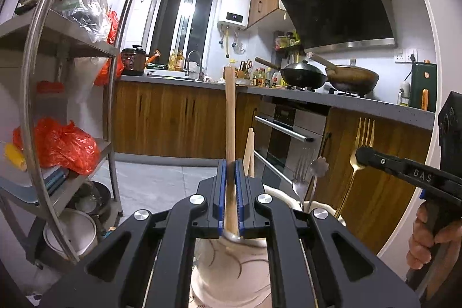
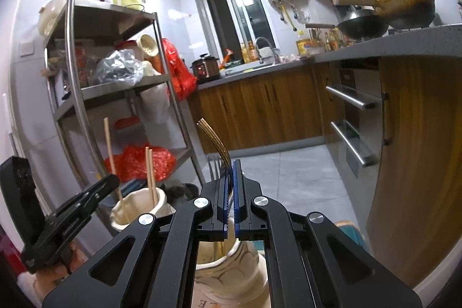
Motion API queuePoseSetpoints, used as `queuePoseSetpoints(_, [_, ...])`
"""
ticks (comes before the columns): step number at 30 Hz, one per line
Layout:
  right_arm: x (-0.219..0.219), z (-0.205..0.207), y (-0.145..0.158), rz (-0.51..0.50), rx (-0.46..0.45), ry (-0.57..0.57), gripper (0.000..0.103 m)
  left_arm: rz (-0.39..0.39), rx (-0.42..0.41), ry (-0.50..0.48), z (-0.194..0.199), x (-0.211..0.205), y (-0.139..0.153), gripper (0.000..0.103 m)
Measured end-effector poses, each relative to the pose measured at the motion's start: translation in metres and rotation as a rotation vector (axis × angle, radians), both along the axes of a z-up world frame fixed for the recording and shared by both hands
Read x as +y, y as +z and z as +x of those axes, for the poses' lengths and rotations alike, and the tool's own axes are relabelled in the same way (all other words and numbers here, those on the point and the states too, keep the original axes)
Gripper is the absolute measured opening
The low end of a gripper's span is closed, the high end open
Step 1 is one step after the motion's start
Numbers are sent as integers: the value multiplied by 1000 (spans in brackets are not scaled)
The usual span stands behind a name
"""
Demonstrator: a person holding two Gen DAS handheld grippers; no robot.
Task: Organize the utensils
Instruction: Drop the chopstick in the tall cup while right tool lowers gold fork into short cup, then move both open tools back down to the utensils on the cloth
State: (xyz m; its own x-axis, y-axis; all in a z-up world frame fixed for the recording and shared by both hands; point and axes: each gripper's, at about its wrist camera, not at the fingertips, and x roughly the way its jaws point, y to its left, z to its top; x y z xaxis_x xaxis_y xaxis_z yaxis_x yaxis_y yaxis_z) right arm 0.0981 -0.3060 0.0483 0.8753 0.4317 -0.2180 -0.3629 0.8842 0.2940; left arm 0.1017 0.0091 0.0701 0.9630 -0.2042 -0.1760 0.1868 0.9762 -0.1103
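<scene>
The left gripper (image 1: 230, 181) clamps an upright wooden handle (image 1: 230, 117) over a cream holder (image 1: 231, 264), while the right gripper (image 2: 230, 192), just beside, pinches a gold fork (image 2: 215, 139) above another cream holder (image 2: 231, 273).

Home kitchen, lived-in. Grey worktop (image 1: 288, 94) over wood-fronted cabinets; two woks (image 1: 303, 74) on a gas hob beneath a black range hood (image 1: 337, 7). Sink with tap (image 1: 193, 59) under the window, wall-mounted water heater (image 1: 235, 6), built-in oven (image 1: 286, 134), rice cooker (image 2: 205, 68), oil bottles. Steel shelf rack (image 2: 115, 88) crammed with bags and bowls
</scene>
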Motion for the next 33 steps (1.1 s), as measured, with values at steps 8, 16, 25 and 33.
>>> queuePoseSetpoints(8, [-6, 6, -4, -3, 20, -42, 4, -21, 50, 17, 0, 7, -6, 9])
queuePoseSetpoints(16, [-8, 10, -8, 1, 39, -35, 26, -38, 41, 20, -9, 14, -5, 36])
queuePoseSetpoints(25, [-21, -1, -12, 31, 63, -34, 87, -21, 14, 43, -27, 13, -7, 78])
queuePoseSetpoints(33, [-20, -18, -24, -22, 77, -80, 98, -3, 2, 88, -52, 14, -14, 98])
